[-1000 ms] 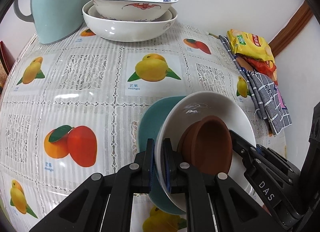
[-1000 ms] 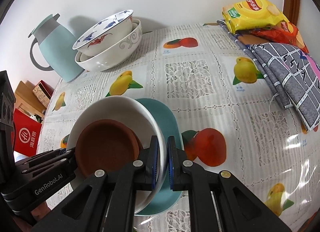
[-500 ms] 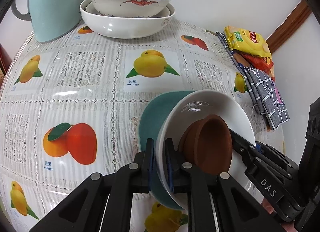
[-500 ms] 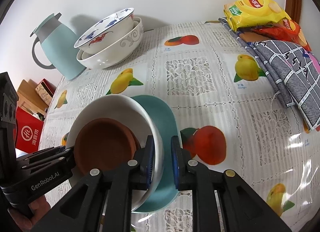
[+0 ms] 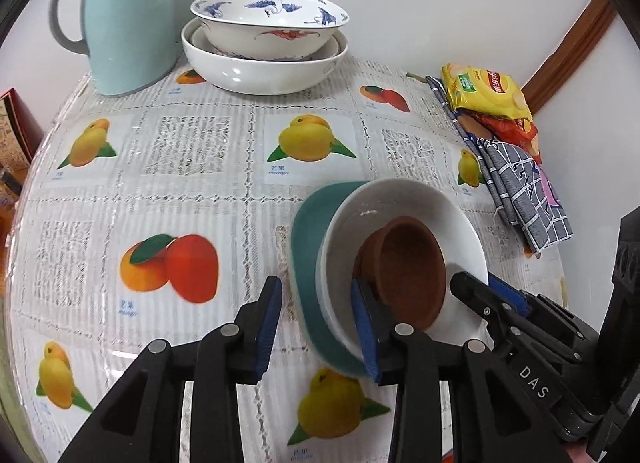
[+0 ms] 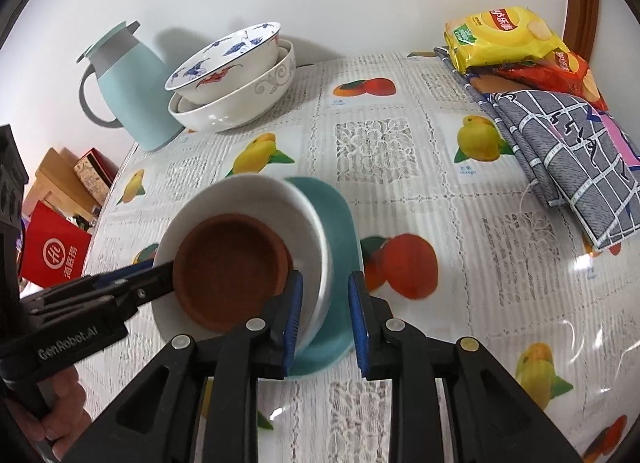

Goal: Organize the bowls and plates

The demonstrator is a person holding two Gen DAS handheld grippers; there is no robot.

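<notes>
A stack of 3 dishes sits on the bench (image 5: 200,191), near its front edge: a teal plate (image 5: 306,247) at the bottom, a white bowl (image 5: 420,203) on it, and a small brown bowl (image 5: 408,263) inside the white one. The left tool (image 5: 320,319) straddles the left rim of the stack, its jaws having just been opening — the blue pads now stand clear of the rims, 1 outside the teal plate and 1 inside the white bowl beside the brown bowl, so nothing is gripped. The right tool (image 6: 323,315) does the same on the opposite rim, seen from its own camera: its jaws have also just been opening, moderately apart, with the white bowl's and teal plate's (image 6: 340,223) edges between the pads and a visible gap on the outer side. Each tool shows in the other's view, reaching in at the far side of the stack, and part of a hand (image 6: 60,411) holding the left one appears at the lower left of the right camera's view. At the far side of the bench, by the wall, a blue-patterned bowl (image 5: 272,23) rests tilted inside a larger white bowl (image 5: 260,71), just right of a pale blue jug (image 5: 124,19). At the far right lie snack packets (image 5: 484,95) on a folded checked cloth (image 5: 520,187).
</notes>
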